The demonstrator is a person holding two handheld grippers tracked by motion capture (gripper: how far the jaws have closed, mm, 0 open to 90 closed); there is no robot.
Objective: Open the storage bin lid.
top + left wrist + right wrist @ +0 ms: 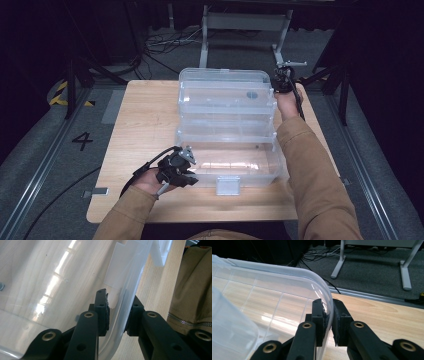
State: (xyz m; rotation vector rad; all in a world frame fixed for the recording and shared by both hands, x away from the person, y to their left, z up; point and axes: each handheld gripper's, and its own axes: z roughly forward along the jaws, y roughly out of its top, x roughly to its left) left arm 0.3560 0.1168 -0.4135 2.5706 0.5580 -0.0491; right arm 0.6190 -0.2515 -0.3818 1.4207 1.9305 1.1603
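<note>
Floor marking seems to read "4"

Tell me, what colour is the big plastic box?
Clear, see-through plastic box; the high view shows it best.

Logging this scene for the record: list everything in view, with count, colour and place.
Storage box: one, clear plastic, table centre, front latch grey.
Lid: one, clear, open, at the far side of the box.
Table: one, light wood.
Metal frame: one, grey, on the floor beyond the table.
Cables: several, black, on the floor.
Left gripper: one, black, shut on the box's near left wall.
Right gripper: one, black, shut on the lid's rim.
Sleeves: two, tan.
</note>
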